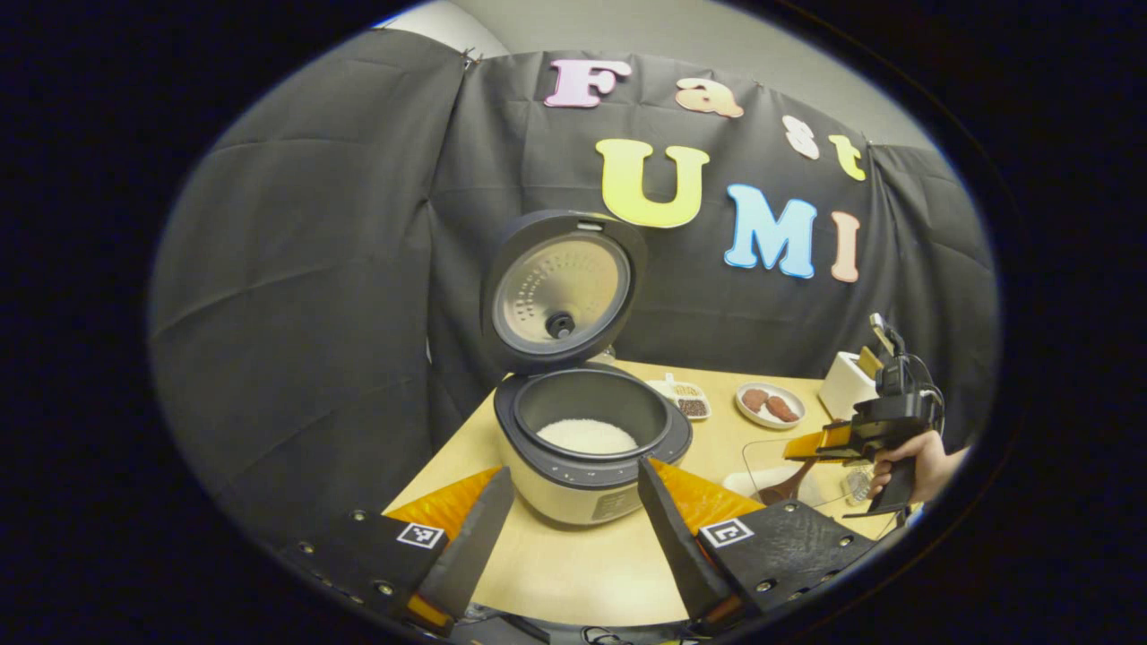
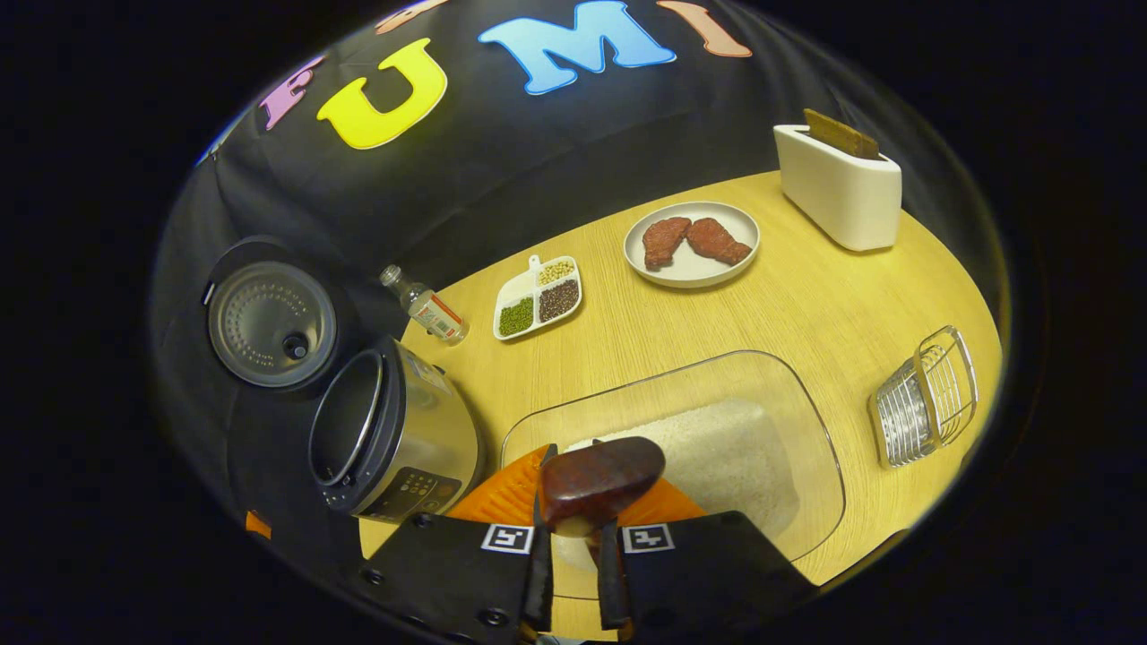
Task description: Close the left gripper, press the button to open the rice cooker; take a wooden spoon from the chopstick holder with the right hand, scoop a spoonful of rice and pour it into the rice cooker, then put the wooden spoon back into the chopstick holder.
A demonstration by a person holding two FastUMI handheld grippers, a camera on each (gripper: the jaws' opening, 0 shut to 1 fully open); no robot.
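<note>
Spillage looks the main risk: the right hand-held gripper has its two fingers clamped on the handle of the wooden spoon, whose dark bowl sits just ahead of the fingertips, over the near end of the clear glass dish of rice. If the spoon twists in that narrow grip, or is carried tilted across the bare table toward the rice cooker off to this gripper's left, grains would likely scatter before reaching the pot. The open lid stands up behind the pot, so a high approach could knock it. In the left gripper view, the left hand-held gripper hangs with its fingers well apart, the cooker's front between and just beyond them; the pot already holds some white rice, and drifting forward could nudge the cooker. Farther right of it, a hand carries the other gripper. Hard to judge: whether the spoon's bowl holds rice, since only its back shows; the handle, hidden between the fingers; the wire chopstick holder, far right of the right gripper, looks to be lying on its side. Farther off stand a small bottle, a divided tray of beans, a plate and a white toaster.
</note>
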